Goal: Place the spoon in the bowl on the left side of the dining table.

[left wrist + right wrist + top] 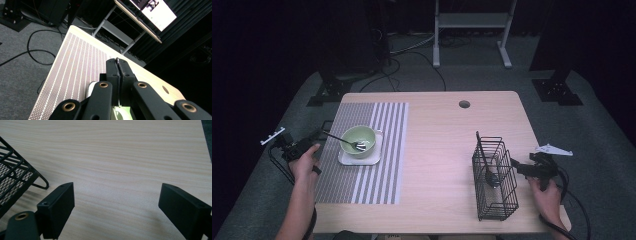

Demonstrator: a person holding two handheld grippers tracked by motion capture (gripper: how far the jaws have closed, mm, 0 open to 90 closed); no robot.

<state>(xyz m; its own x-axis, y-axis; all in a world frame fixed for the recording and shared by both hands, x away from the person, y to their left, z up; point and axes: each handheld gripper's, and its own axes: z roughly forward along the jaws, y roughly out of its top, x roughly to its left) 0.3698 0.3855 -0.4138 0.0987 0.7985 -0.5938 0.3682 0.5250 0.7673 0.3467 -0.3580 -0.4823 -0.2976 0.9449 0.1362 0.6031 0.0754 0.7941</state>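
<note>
High view: my left gripper (314,136) pinches the fork (343,140) handle to lift its tines from the bowl (360,136); right gripper (518,167) gapes empty beside the basket (495,181).

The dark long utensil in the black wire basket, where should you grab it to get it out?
Grab the free top end of the dark long-handled utensil, coming from above. Its head sits down inside the black wire basket, whose walls block the sides; the handle tip leans out over the far left corner. The open right gripper is beside the basket.
</note>
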